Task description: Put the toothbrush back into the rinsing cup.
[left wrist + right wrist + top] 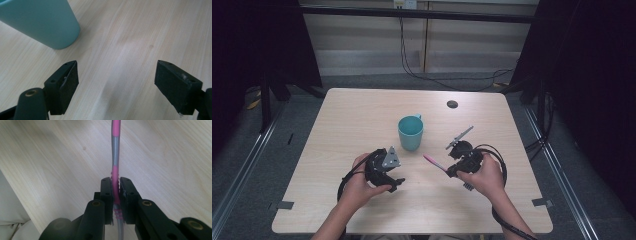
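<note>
pale wood desk point(362, 115), dark curtains either side. teal cup point(410, 132) at frame centre, upright. left tool point(396, 183) lower left of the cup, jaws wide apart over bare wood. right tool point(448, 173) lower right, jaws clamped on a pink-and-grey toothbrush point(115, 157) whose free end points toward the cup.

Pale wooden table point(362, 110) (perhaps laminate) bears a teal cup point(410, 132).
</note>
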{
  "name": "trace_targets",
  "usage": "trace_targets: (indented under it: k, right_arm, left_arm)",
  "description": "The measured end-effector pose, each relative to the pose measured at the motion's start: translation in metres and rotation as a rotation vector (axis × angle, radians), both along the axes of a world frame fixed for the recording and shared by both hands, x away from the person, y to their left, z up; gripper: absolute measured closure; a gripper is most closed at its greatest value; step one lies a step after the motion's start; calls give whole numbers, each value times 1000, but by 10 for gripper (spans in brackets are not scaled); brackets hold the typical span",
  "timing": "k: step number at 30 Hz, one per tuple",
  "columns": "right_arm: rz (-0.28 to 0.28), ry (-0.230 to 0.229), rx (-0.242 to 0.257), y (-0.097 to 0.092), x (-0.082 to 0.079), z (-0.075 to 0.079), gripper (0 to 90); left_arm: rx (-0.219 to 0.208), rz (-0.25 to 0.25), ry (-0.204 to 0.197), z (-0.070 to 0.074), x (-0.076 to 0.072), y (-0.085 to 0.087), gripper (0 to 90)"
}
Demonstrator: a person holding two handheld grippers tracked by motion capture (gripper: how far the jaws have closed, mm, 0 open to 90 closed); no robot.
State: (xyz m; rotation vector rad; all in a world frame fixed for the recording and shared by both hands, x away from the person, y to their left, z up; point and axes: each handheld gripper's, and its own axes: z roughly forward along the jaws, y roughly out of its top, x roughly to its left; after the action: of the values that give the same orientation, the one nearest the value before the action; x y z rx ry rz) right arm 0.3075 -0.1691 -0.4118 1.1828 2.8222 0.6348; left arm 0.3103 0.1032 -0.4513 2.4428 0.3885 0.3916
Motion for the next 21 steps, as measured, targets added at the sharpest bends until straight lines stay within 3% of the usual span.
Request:
trace_targets:
  k: [11, 16, 21]
  right_arm:
    - [39, 12, 5, 13, -2, 1, 819]
    - [61, 15, 4, 18, -2, 0, 819]
    - [74, 21, 25, 23, -3, 0, 819]
  left_arm:
    - [31, -31, -37, 7, 3, -12, 216]
    - [32, -42, -37, 6, 2, -16, 220]
    - [25, -47, -65, 8, 1, -21, 225]
